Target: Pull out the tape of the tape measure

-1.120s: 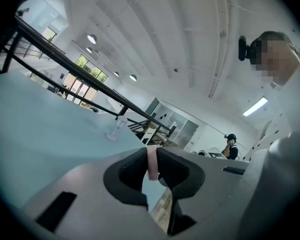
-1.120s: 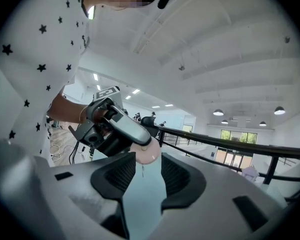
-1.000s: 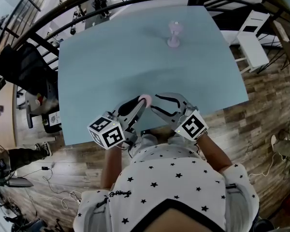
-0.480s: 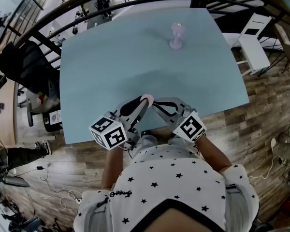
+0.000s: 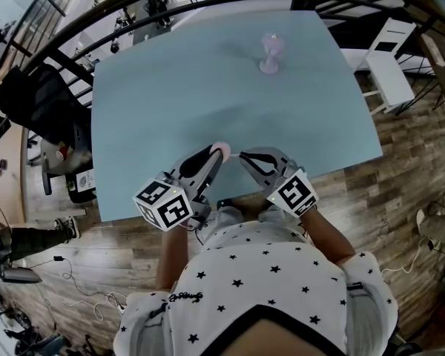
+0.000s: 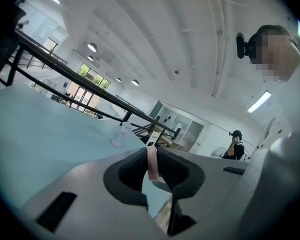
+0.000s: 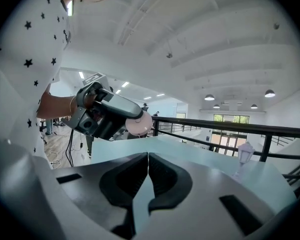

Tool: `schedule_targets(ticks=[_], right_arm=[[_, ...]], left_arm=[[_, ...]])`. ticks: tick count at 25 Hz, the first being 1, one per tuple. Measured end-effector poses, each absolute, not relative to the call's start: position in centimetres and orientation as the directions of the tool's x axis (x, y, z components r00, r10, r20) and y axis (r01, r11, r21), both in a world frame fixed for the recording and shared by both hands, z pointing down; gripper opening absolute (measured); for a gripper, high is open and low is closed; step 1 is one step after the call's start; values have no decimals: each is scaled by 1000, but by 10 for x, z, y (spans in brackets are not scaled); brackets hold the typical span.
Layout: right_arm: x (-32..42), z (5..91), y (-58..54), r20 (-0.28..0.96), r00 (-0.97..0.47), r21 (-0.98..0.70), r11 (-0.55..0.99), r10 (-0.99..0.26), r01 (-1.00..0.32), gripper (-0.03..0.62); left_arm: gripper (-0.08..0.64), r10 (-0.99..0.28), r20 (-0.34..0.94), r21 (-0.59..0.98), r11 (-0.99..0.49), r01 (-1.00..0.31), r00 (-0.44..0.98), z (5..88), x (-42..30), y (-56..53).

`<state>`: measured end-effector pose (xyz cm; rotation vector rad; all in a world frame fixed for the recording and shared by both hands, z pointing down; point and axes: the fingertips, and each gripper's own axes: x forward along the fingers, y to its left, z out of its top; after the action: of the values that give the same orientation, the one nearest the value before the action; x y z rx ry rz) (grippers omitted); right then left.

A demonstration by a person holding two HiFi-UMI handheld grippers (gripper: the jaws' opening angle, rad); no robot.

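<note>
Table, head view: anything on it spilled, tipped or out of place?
Nothing stands out: the small pale ornament stands upright near the far edge of the table, and the left claw grips the pink tape measure.

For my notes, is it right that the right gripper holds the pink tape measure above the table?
No: the left gripper holds the pink tape measure above the table, as the left gripper view shows.

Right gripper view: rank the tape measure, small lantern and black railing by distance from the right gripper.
From the right gripper:
1. tape measure, close ahead, slightly left.
2. small lantern, far right on the table.
3. black railing, behind the lantern.
</note>
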<state>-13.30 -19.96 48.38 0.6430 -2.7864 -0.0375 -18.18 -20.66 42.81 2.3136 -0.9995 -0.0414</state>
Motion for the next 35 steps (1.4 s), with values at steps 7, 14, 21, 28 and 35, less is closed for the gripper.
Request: schedule_targets(ticks=[7, 14, 21, 28, 35], right_arm=[[-127, 489, -206, 290, -836, 91, 883, -467, -461, 5], [-109, 496, -219, 316, -792, 59, 844, -522, -532, 5], [-97, 505, -229, 343, -753, 62, 813, -562, -579, 5], [-94, 511, -234, 373, -723, 72, 795, -581, -602, 5], [-80, 513, -245, 382, -693, 69, 767, -611, -638, 5]], left_arm=[[86, -669, 207, 537, -532, -654, 714, 428, -180, -205], [86, -696, 188, 530, -522, -668, 693, 420, -188, -206], [86, -701, 170, 517, -535, -668, 692, 412, -190, -206], [86, -702, 167, 497, -546, -674, 692, 409, -191, -205], [86, -720, 155, 491, -538, -685, 676, 404, -199, -207]])
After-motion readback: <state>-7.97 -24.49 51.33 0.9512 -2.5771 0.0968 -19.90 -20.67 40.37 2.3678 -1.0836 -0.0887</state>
